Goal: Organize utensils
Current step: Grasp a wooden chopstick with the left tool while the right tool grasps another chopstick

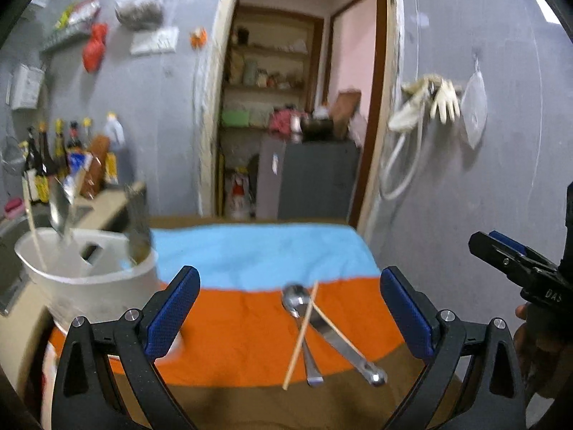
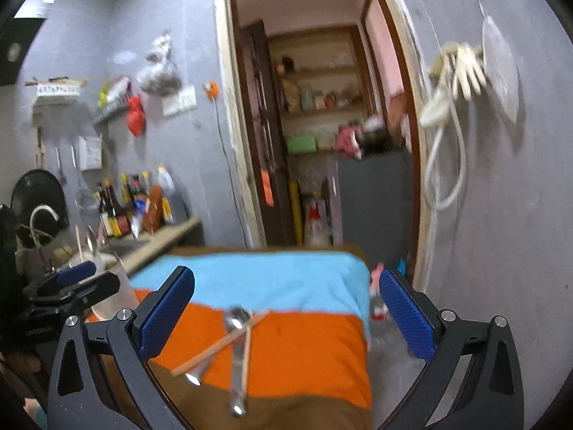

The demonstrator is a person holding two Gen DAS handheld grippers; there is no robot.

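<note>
Far left in your left wrist view, the white holder (image 1: 89, 279) sits at the table's left edge, touching the orange cloth (image 1: 243, 329); it already has a chopstick (image 1: 34, 229), a spoon (image 1: 59, 211) and a blurred flat metal piece (image 1: 138, 222) standing in it. Behind it, bottles (image 1: 57, 157) line the counter (image 1: 104, 204). Your left gripper (image 1: 290, 308) has its jaws spread wide, nothing between the pads, held above the cloth. Centre-right of that gap lies the loose pile: spoon on cloth (image 1: 295, 299) with bowl pointing away from you, a second metal utensil (image 1: 343, 344) angled right, and two chopsticks (image 1: 301, 337) crossed over them, all touching, all on the orange cloth with their near ends on the brown cloth (image 1: 250, 405). The blue cloth (image 1: 258, 254) lies beyond. Far right, your right gripper (image 1: 515, 261) shows side-on, well clear of the pile, with part of your hand (image 1: 533, 344) below it. In the right wrist view, the left gripper's tip shows at far left next to the holder (image 2: 118, 286); then your right gripper (image 2: 286, 319) has jaws wide apart, empty, with the pile (image 2: 232, 344) lying under the gap, left of centre. Gloves (image 2: 462, 75) hang on the wall at right. Both views are motion-blurred.
</note>
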